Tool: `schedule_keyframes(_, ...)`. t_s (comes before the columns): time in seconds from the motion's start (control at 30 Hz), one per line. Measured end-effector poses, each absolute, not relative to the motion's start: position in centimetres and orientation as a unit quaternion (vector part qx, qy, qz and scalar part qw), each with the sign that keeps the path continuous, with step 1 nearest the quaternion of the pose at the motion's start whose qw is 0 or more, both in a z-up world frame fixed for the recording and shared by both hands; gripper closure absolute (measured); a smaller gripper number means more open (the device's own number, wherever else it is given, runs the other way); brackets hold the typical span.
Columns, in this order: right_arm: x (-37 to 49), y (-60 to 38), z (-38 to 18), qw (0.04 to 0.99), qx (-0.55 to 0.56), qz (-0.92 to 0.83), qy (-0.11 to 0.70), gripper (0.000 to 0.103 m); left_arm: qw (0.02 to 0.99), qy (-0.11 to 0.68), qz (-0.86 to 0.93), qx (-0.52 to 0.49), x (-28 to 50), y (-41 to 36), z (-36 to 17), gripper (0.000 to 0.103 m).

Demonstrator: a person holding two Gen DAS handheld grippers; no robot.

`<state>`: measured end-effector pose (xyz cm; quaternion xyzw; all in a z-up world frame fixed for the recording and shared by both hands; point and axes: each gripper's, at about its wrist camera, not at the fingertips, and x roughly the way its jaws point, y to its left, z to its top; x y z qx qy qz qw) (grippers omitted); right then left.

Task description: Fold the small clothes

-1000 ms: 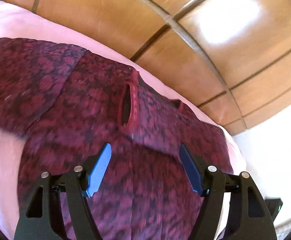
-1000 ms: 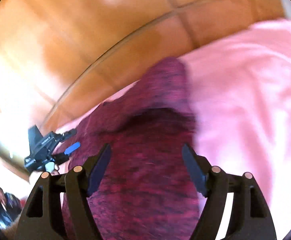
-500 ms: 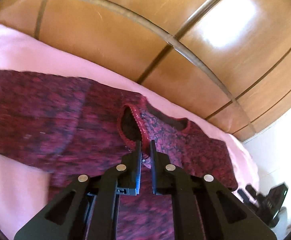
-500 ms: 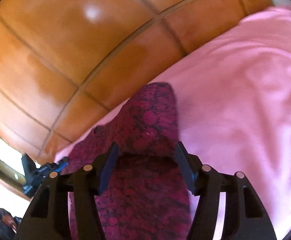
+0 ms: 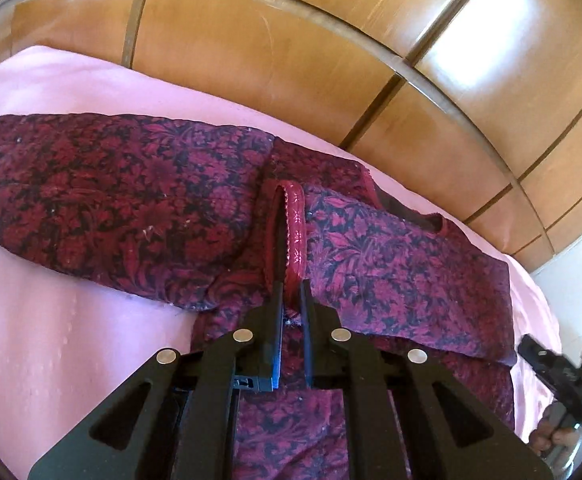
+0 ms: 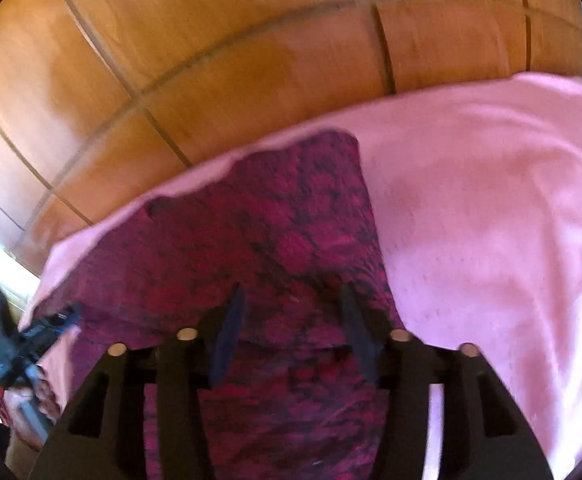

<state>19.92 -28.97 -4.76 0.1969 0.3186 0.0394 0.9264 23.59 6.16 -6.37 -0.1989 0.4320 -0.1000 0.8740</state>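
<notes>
We see the small dark-red and purple floral-print fabric garment [image 5: 195, 208] lying spread on a pale pink bed sheet [image 5: 71, 344], with a sleeve stretched out to the left in the left wrist view. That view alone gives us the detail: a glossy red piped slit at the neckline [image 5: 293, 224] stands up as a narrow loop, and the left gripper [image 5: 291, 300] has its jaws together, pinching the lower end of that trim. The right wrist view is blurred and shows us none of the neckline; instead it gives a folded edge of the same garment [image 6: 291, 248] reaching toward the sheet's far border, with broad bare sheet [image 6: 491, 240] to the right. There the right gripper [image 6: 291, 320] has just been narrowing its jaws, which stand partly apart with cloth between them; whether the pads press it we cannot tell. Glossy brown wooden panels [image 5: 291, 52] rise behind the bed in both views. Each camera catches the other gripper at its edge, gripped by a hand [image 5: 555, 436].
</notes>
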Motion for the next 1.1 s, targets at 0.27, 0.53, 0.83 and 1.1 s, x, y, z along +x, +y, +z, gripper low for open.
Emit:
schedule_keyframes(0.27,23.4,-24.1,-7.8,0.928,0.13,0.032,0.349,0.046,0.88,0.429,-0.076,-0.189,23.3,5.6,-7.6,0.093)
schedule_keyframes(0.53,21.3,-21.5,-7.0,0.947,0.089,0.012,0.308,0.031,0.886,0.383,-0.039,-0.258,20.4,11.0,-5.5,0.045)
schedule_keyframes(0.83,15.1,-18.8,-7.5,0.952,0.071,0.055,0.292,0.021,0.842,0.367,0.041,-0.392,18.3,22.6,-7.0,0.045)
schedule_keyframes(1.1,15.1,-16.8,-11.0,0.944,0.041,0.054,0.322,0.015,0.782,0.33,0.13,-0.513,17.4,33.4,-9.4,0.046)
